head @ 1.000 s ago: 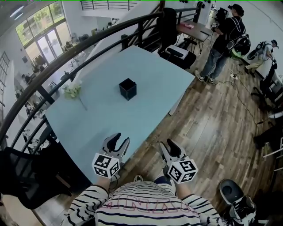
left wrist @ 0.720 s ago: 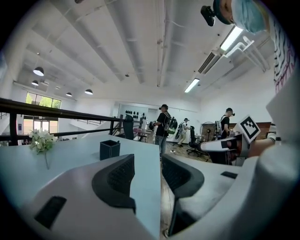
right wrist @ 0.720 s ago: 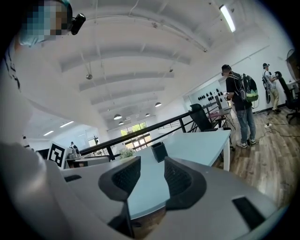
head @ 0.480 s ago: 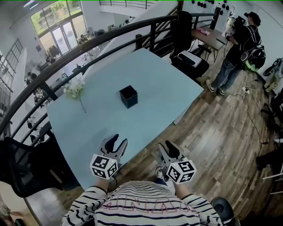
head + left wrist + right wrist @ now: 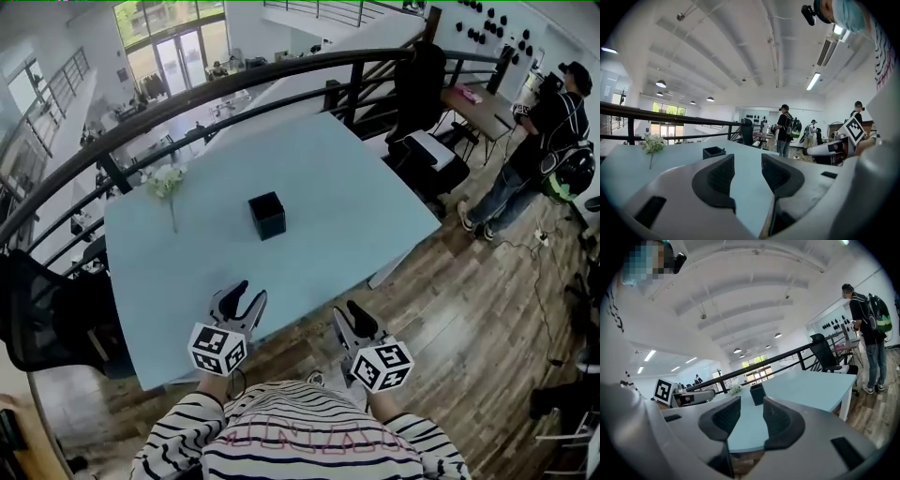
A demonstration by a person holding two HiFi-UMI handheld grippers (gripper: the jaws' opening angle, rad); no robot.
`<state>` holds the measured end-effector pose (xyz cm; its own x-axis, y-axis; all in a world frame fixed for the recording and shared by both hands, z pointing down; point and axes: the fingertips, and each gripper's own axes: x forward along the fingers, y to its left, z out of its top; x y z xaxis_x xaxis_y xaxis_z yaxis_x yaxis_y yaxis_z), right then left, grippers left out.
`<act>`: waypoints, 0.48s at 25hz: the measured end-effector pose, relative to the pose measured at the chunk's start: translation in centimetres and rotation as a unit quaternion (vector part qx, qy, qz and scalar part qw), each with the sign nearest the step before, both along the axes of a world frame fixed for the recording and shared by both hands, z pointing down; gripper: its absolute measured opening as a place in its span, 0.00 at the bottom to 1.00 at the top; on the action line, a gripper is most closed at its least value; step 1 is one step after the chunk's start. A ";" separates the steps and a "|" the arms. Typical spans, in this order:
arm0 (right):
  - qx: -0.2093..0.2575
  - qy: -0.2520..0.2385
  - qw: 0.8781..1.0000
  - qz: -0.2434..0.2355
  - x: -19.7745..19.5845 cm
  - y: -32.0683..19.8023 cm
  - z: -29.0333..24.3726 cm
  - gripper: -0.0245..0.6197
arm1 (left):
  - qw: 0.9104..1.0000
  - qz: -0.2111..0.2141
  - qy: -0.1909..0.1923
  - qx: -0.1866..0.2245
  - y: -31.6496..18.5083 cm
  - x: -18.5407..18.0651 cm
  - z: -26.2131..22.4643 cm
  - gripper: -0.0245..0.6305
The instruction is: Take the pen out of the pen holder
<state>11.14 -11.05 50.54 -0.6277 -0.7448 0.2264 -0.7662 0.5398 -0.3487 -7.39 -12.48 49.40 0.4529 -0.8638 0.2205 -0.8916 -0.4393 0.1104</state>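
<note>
While L gripper & R gripper hung by the table edge, jaws narrowly apart w/ nothing btwn, black pen holder stood mid-table, well apart from both; pen too small to make out.

The pen holder is a small black square box with an open top. It stands upright near the middle of the light blue table, a little to the left and well in from every edge. Inside it is dark, and the pen cannot be made out.
</note>
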 end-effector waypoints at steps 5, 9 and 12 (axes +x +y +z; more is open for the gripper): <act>-0.001 0.001 0.999 -0.042 1.4 -1.9 0.0 0.28 | 0.999 -0.028 -0.028 0.009 -2.0 0.8 -0.7 0.28; -0.002 -0.001 0.998 -0.056 2.2 -3.4 -0.2 0.28 | 0.998 -0.034 -0.050 0.009 -3.7 1.3 -1.0 0.28; -0.006 -0.003 0.998 -0.061 2.4 -4.0 0.3 0.28 | 0.997 -0.027 -0.065 0.005 -4.9 1.4 -0.7 0.28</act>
<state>13.51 -15.01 50.82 -0.7142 -0.6606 0.2313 -0.6937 0.6241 -0.3595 -6.01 -17.33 48.74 0.3735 -0.8889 0.2651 -0.9205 -0.3906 -0.0129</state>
